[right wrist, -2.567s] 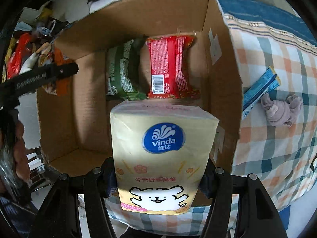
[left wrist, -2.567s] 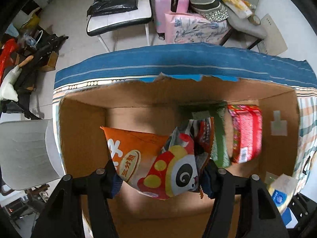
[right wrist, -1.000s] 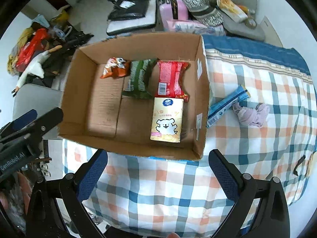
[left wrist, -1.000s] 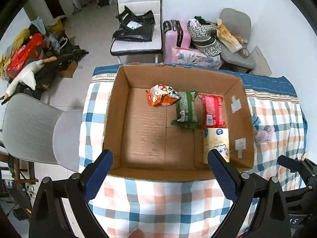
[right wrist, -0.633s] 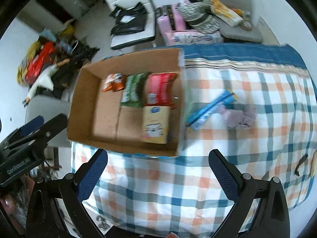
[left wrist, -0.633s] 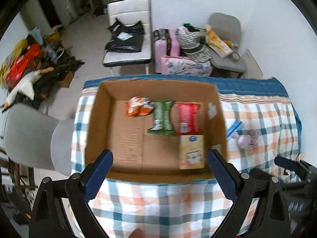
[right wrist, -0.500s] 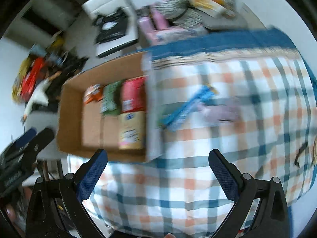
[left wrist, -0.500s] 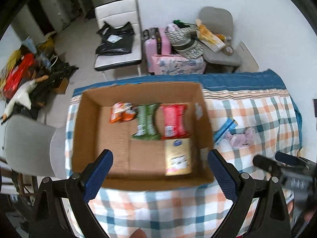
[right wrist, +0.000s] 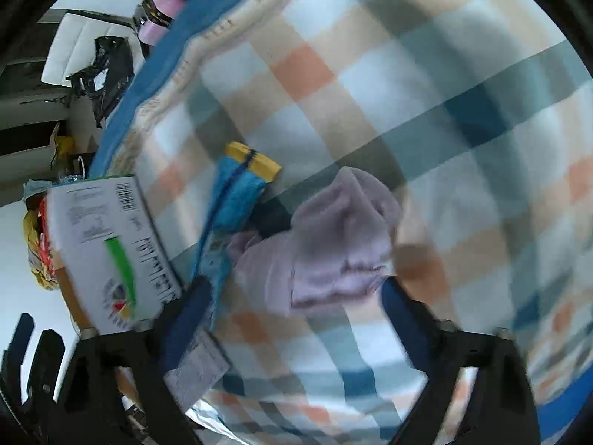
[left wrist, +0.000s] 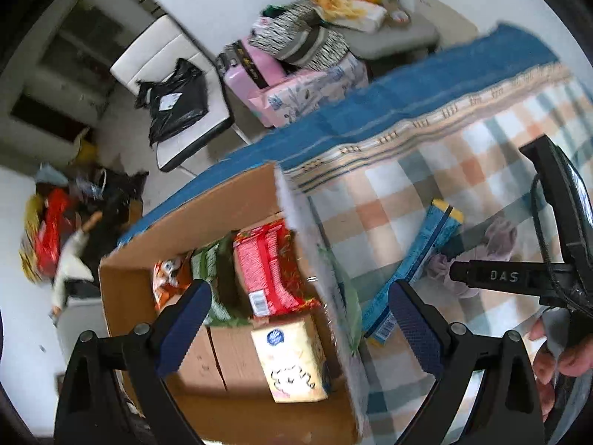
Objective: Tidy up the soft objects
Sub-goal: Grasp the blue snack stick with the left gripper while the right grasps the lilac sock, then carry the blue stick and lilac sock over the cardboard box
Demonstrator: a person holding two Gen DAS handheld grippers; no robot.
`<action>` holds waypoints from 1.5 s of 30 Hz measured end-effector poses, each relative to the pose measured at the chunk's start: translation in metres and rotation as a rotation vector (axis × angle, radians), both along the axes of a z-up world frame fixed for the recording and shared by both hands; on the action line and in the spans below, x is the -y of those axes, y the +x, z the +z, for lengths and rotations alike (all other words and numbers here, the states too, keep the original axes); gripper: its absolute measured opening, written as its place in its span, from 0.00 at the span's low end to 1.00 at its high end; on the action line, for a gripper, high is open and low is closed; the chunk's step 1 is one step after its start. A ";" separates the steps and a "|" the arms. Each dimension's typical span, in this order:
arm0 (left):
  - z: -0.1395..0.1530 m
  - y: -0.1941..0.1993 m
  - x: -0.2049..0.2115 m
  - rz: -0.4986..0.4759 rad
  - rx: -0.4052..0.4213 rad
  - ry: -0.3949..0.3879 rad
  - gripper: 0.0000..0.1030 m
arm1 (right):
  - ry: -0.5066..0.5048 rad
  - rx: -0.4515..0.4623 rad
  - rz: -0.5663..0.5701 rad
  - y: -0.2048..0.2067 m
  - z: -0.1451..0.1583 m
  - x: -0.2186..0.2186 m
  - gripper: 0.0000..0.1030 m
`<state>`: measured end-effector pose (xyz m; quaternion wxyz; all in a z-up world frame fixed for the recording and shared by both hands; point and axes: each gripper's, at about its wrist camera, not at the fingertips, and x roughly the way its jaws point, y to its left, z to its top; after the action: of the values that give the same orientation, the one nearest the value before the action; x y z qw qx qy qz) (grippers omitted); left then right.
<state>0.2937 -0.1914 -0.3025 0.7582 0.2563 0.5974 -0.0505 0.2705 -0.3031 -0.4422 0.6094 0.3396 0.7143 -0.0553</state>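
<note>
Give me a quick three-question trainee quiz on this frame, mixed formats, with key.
1. True or false: the right gripper is open above the lilac cloth.
2. Which lies outside the cardboard box? A) tissue pack B) red snack bag C) blue packet
3. Fill in: the left gripper holds ____.

Key: 1 true; 2 C; 3 nothing
</note>
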 end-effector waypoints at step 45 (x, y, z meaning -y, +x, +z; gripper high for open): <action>-0.152 0.008 0.090 -0.129 -0.423 -0.025 0.22 | -0.107 -0.050 -0.083 -0.054 -0.011 0.083 0.51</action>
<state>0.3018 -0.2811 -0.4547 0.6142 0.2681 0.7250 -0.1588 0.2163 -0.3865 -0.4534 0.6058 0.3346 0.7106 -0.1272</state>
